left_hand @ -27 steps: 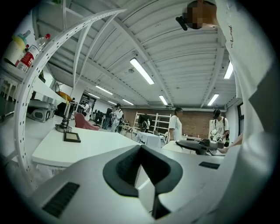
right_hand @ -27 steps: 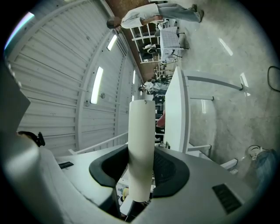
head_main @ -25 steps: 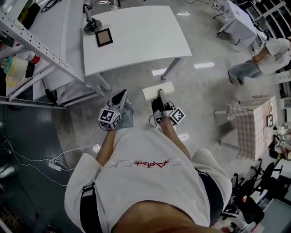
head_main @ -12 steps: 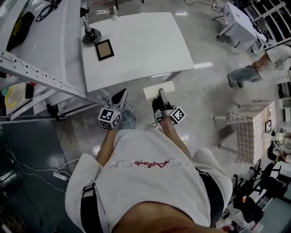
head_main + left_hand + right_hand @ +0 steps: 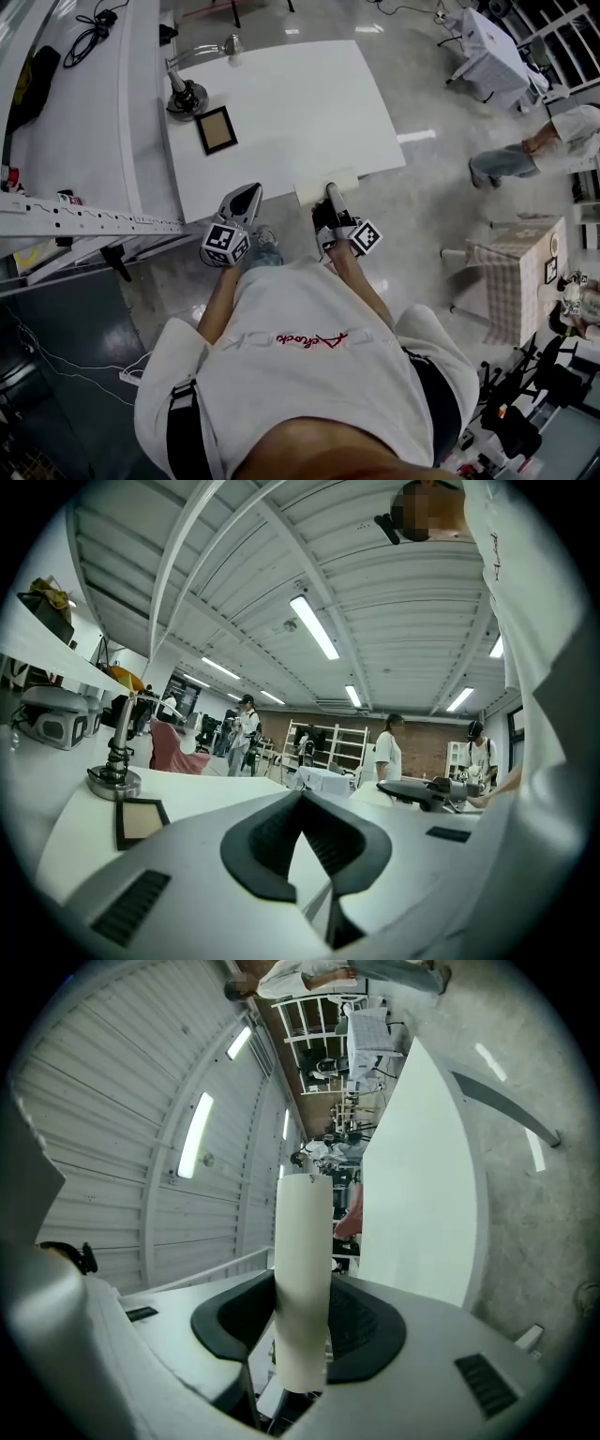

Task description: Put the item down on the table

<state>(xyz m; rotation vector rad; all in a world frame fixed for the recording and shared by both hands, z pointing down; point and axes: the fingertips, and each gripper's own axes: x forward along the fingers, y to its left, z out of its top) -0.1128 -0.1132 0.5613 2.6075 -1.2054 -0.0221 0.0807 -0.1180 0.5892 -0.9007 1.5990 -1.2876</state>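
A white table (image 5: 291,94) fills the upper middle of the head view, standing on a glossy grey floor (image 5: 422,206). Below it the person's white shirt (image 5: 300,375) takes up much of the frame. Along the left side runs a long white bench (image 5: 84,122), with a grey metal rail (image 5: 94,225) crossing in front of it. Far to the right stands a small table with a checked cloth (image 5: 516,272), and beyond it a bystander (image 5: 534,145) in a white top, well apart from the work.

The left gripper (image 5: 246,195) hangs over the near edge of the table. Its own view shows the dark pads drawn together at the tips, with nothing gripped between them. The right gripper (image 5: 330,197) is just beside it, also at the near edge, and is clamped on a cream-white roll (image 5: 302,1241). The roll passes between the two pads and sticks out well past the jaw tips. From above, the roll lies crosswise to the gripper, right over the table's near edge. Whether it touches the tabletop cannot be told.

At the far left corner of the table, a small dark picture frame (image 5: 217,129) lies flat. Just beyond it is the round base of a desk lamp (image 5: 186,97).
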